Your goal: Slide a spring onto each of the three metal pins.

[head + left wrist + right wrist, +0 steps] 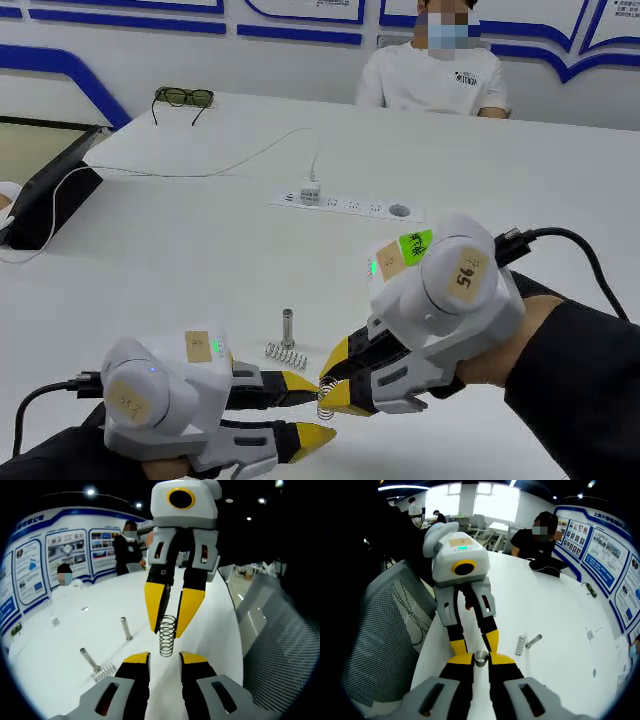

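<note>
Low centre of head view, R gripper [327, 392] is clenched on a spring [325, 405] right by the tips of the L gripper [322, 410], jaws apart & released; just beyond, a second spring [286, 354] lies beside an upright metal pin [288, 326], power strip [350, 205] farther up.

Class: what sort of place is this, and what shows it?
Probably an office meeting or exhibition room: a long white table with a power strip, blue-trimmed display boards on the wall, and a mesh office chair.
</note>
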A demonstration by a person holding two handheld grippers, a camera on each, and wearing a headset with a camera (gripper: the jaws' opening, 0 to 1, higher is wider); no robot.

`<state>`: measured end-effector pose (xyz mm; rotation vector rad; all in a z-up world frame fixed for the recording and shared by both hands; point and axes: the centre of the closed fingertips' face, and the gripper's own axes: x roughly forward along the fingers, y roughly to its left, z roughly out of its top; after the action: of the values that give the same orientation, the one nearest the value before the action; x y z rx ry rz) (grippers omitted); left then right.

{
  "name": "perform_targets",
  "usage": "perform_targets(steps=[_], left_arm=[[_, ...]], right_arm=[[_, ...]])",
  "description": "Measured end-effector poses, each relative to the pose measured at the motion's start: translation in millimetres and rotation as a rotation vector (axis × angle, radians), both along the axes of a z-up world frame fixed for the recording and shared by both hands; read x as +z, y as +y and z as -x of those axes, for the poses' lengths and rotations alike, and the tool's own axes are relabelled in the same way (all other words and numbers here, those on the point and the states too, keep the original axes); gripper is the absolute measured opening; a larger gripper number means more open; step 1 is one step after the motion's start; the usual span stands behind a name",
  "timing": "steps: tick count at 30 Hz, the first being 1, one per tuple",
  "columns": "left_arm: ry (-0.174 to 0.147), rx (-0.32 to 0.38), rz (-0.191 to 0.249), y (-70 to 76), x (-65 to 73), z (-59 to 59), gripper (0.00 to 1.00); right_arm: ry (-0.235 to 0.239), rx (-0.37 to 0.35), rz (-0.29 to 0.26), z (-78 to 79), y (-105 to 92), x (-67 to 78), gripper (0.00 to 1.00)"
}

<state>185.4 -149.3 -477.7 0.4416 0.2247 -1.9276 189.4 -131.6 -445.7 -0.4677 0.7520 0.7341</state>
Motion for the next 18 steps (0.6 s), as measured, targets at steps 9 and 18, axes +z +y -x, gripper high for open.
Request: perform_targets(steps=[9,18], left_arm=[[0.018,0.04,0.001,4.6,0.9,-10.7,0.34],[0.029,0.097,0.003,12.5,0.5,-25.9,0.4]], right_arm=[[-0.007,-0.034,0.007,0.7,-13.0,2.5,0.12],[-0.016,-0.08,0.012,1.1,-31.7,6.1,0.12]])
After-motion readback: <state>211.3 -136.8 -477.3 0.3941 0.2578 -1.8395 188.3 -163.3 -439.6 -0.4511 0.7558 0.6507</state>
